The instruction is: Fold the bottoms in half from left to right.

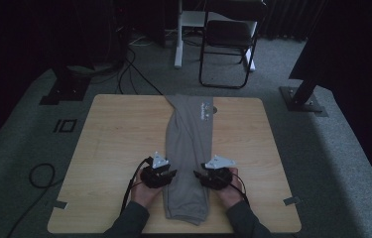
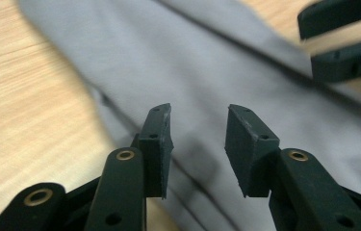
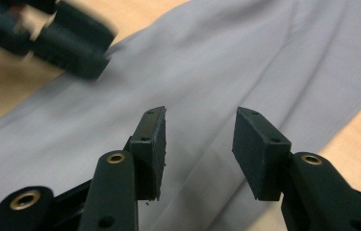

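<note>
Left gripper (image 2: 199,144) jaws over blurred trousers (image 2: 226,72)

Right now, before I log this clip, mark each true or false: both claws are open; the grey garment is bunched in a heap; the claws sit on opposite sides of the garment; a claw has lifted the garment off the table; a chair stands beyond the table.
1. Both claws are open: true. The left claw and right claw each show a gap between the jaws.
2. Garment heaped: false. It lies flat in a long strip.
3. Claws on opposite sides: true.
4. Garment lifted: false. It rests on the table, ungripped.
5. Chair beyond the table: true.
</note>
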`<state>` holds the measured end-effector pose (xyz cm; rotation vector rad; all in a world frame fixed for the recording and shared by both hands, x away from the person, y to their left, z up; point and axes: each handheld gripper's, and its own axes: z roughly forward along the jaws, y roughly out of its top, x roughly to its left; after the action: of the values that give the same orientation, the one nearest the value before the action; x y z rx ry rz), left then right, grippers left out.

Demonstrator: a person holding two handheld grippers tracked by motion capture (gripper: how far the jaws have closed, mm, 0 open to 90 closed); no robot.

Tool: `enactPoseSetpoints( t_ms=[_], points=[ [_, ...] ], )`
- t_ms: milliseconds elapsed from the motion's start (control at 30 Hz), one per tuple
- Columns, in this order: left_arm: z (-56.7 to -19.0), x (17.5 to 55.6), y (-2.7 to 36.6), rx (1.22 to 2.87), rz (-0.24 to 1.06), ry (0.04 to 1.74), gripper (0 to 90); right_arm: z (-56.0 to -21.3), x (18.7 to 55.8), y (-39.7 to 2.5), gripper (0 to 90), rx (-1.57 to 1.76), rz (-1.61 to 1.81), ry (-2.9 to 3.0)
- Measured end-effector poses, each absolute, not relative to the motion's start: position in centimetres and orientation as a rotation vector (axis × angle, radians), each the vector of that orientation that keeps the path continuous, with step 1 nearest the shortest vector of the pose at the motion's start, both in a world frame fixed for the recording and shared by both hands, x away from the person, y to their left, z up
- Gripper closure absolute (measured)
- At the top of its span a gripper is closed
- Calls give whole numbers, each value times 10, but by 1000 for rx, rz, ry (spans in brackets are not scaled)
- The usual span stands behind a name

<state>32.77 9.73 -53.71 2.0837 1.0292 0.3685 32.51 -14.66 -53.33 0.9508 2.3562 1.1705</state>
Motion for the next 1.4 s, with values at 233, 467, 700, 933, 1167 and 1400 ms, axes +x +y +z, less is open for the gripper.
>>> enactPoseSetpoints(
  t_ms=[233,467,700,933,1167,1400],
  points=[
    [-548,338,96,2124,399,1090,822,-550,371,-126,497,1030,1006,2308],
    [-550,337,106,2104,395,1111,857,-553,380,-156,608,1194,979,2230],
    [-551,337,108,2094,394,1118,847,-555,378,-186,745,1254,1001,2214],
    [-543,346,106,2060,431,1101,715,-552,378,-183,707,1224,1027,2224],
    [-538,383,100,2017,489,1180,610,-546,394,-160,601,1165,1061,2230],
    [-550,407,105,1995,451,1302,818,-555,418,-147,635,1219,1035,2251]
  ],
)
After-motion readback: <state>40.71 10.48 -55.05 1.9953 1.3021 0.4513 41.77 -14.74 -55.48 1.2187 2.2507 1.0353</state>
